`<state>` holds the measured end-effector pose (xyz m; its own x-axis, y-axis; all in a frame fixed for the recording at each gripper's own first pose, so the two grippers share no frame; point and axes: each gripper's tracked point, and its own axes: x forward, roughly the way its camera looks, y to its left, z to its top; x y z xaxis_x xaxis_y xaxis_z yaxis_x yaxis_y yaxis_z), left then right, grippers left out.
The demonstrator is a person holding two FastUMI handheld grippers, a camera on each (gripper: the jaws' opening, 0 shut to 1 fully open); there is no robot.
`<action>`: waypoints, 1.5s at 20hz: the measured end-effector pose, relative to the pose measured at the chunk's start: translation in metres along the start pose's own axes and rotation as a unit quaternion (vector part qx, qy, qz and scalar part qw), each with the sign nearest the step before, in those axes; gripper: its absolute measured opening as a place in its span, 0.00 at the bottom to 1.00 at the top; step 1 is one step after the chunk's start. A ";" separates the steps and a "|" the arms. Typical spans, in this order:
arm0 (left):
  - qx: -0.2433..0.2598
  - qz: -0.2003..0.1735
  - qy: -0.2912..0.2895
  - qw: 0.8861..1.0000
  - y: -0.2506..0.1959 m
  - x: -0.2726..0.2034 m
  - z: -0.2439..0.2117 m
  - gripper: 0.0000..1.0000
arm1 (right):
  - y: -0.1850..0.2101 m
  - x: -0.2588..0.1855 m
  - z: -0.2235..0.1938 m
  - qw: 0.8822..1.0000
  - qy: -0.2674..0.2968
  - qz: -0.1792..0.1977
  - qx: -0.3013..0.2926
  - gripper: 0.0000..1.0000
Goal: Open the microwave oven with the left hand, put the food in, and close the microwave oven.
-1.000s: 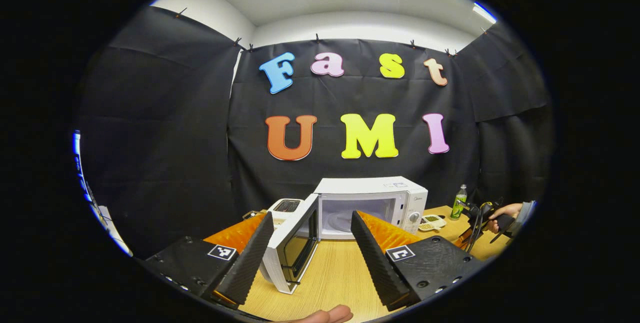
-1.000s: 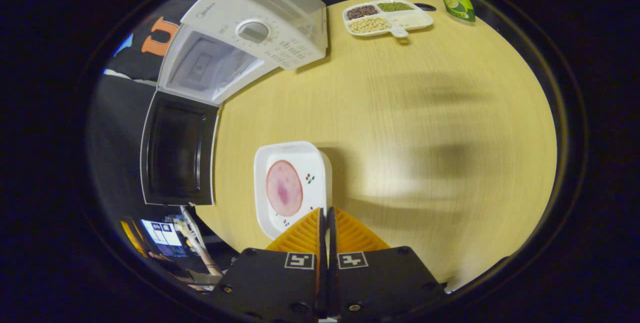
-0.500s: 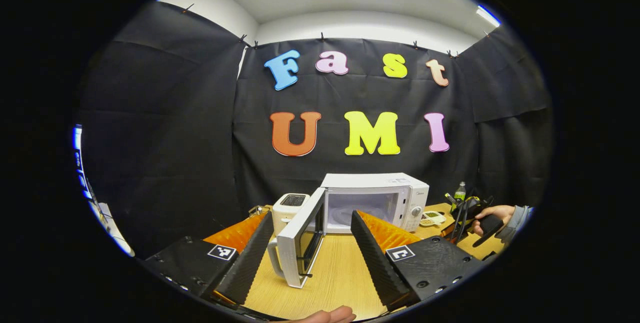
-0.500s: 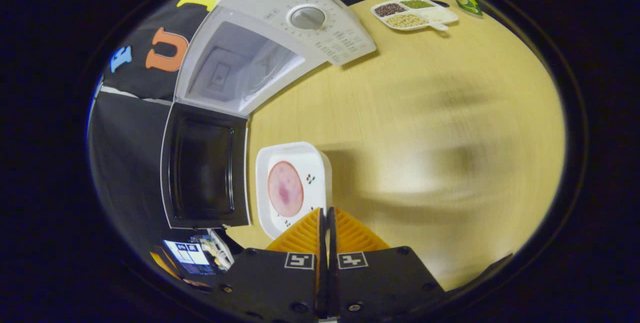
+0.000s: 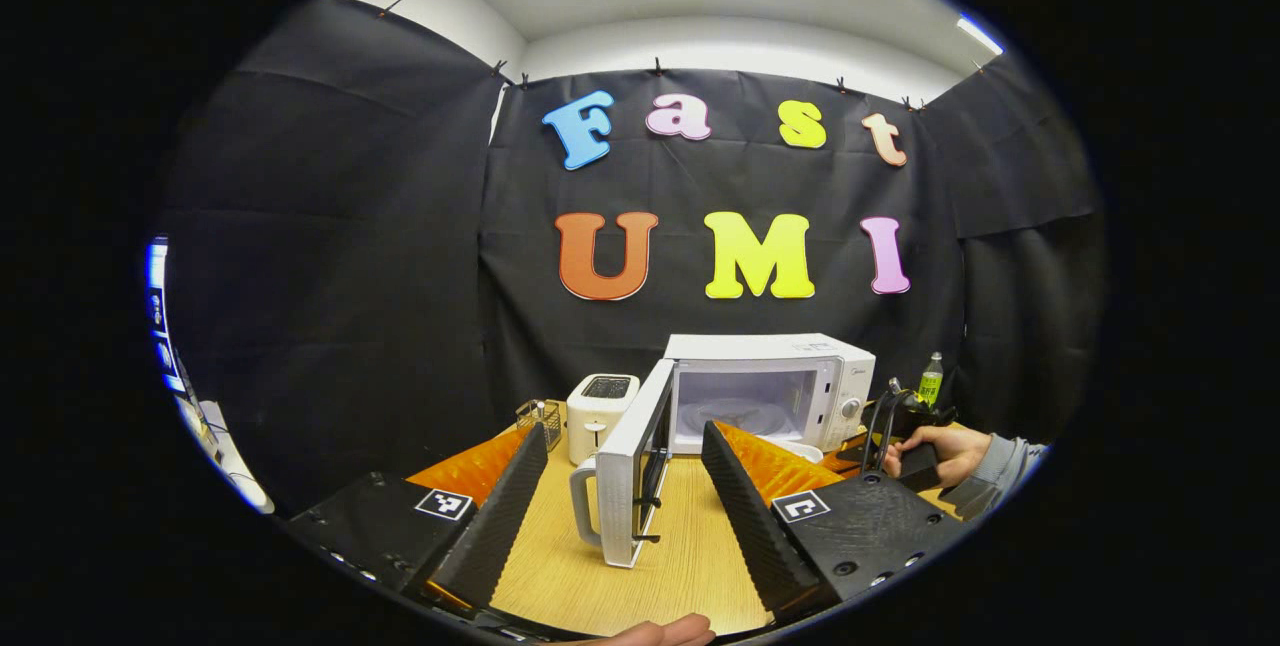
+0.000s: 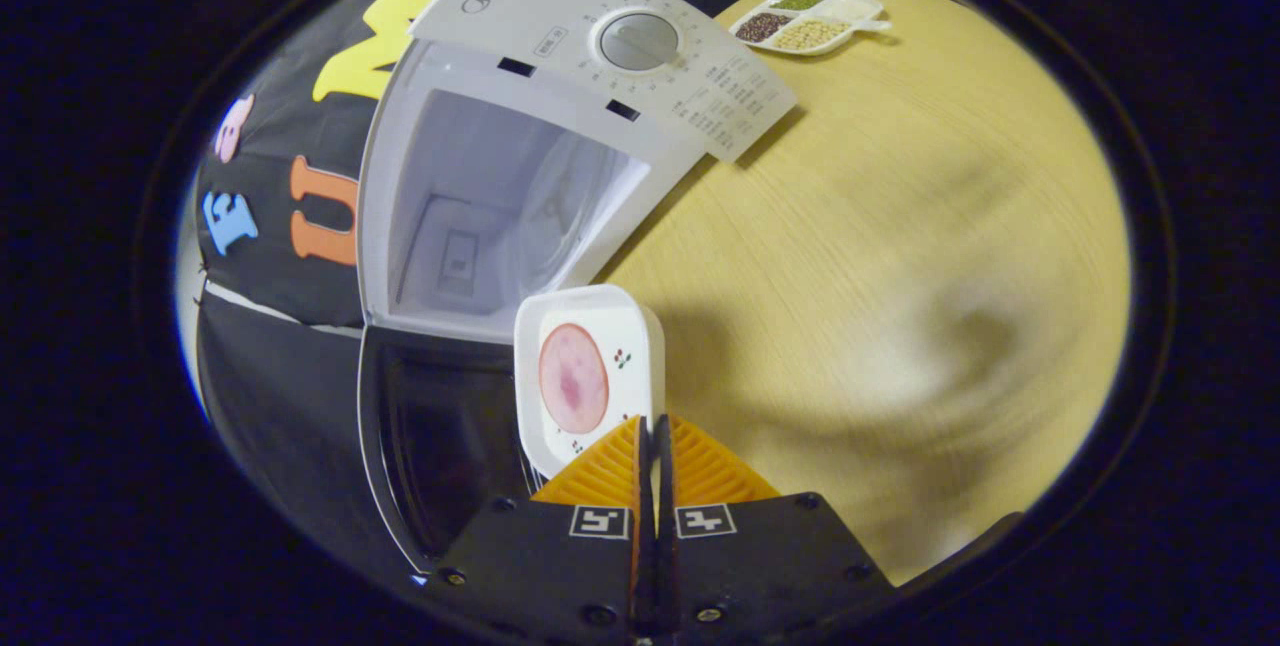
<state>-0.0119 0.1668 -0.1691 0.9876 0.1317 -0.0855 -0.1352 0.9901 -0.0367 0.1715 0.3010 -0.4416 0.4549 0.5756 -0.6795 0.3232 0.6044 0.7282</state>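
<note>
At my right claw: my right gripper (image 6: 655, 426) is clenched on the near rim of the white square plate (image 6: 590, 376), both fingers pressed thin on it.
Plate: it carries a round pink slice of food (image 6: 572, 378) and hangs tilted above the wooden bench (image 6: 880, 226), just before the mouth of the white microwave oven (image 6: 520, 166).
Door: the microwave's dark-windowed door (image 6: 430, 446) stands swung wide, under the plate's left edge in the right gripper view.
Left claw: my left gripper (image 5: 625, 471) is released, fingers spread well apart, grasping nothing; the open door (image 5: 632, 471) with its white handle stands edge-on between them.
Across the bench: in the left gripper view a hand (image 5: 940, 451) holds the other gripper near the microwave's right side.
Far edge, left: a white toaster (image 5: 601, 413) sits beside the microwave (image 5: 770, 386), a small wire basket (image 5: 538, 418) beyond it.
Far edge, right: a white divided tray of beans (image 6: 808, 19) and a green bottle (image 5: 930, 381).
</note>
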 end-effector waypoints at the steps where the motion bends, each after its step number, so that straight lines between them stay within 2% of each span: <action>1: 0.005 0.000 -0.002 1.000 0.002 0.000 0.000 0.93 | 0.008 0.007 0.002 1.000 -0.018 0.011 0.015 0.04; 6: 0.018 -0.001 -0.011 1.000 0.007 0.004 -0.001 0.93 | 0.041 0.048 0.021 0.990 -0.097 0.041 0.091 0.04; 7: 0.018 -0.001 -0.010 1.000 0.008 0.005 -0.002 0.93 | 0.045 0.057 0.024 0.987 -0.112 0.044 0.110 0.00; 9: 0.020 0.001 -0.010 1.000 0.012 0.008 -0.003 0.93 | 0.054 0.078 0.024 0.981 -0.125 0.048 0.138 0.04; 13: 0.015 0.012 -0.006 1.000 0.031 0.016 -0.011 0.93 | 0.073 0.114 0.031 0.975 -0.159 0.058 0.143 0.04; 15: 0.000 0.008 -0.003 1.000 0.034 0.021 -0.017 0.93 | 0.083 0.122 0.041 0.963 -0.193 0.079 0.173 0.04; 16: -0.008 0.009 -0.002 1.000 0.038 0.023 -0.019 0.93 | 0.087 0.128 0.048 0.955 -0.209 0.090 0.188 0.00; 17: -0.012 0.013 -0.001 1.000 0.043 0.024 -0.022 0.93 | 0.088 0.131 0.050 0.954 -0.214 0.089 0.189 0.04; 19: -0.007 0.010 -0.004 1.000 0.047 0.025 -0.025 0.93 | 0.087 0.140 0.060 0.955 -0.228 0.082 0.171 0.04; 22: 0.015 0.006 -0.007 1.000 0.043 0.023 -0.026 0.93 | 0.085 0.143 0.081 0.946 -0.268 0.086 0.164 0.04; 23: 0.022 0.010 -0.008 1.000 0.043 0.022 -0.026 0.93 | 0.086 0.145 0.087 0.943 -0.280 0.089 0.156 0.00; 24: 0.028 0.013 -0.010 0.999 0.043 0.021 -0.025 0.93 | 0.089 0.148 0.093 0.943 -0.285 0.091 0.146 0.04; 26: 0.034 0.010 -0.014 0.999 0.038 0.021 -0.024 0.93 | 0.097 0.153 0.098 0.945 -0.285 0.100 0.127 0.06; 30: 0.033 0.000 -0.013 0.999 0.032 0.018 -0.025 0.92 | 0.104 0.157 0.110 0.941 -0.311 0.102 0.089 0.12</action>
<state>-0.0007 0.1992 -0.1969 0.9894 0.1322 -0.0596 -0.1307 0.9910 0.0287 0.3680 0.3937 -0.4628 0.9019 0.2035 -0.3811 0.2850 0.3830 0.8787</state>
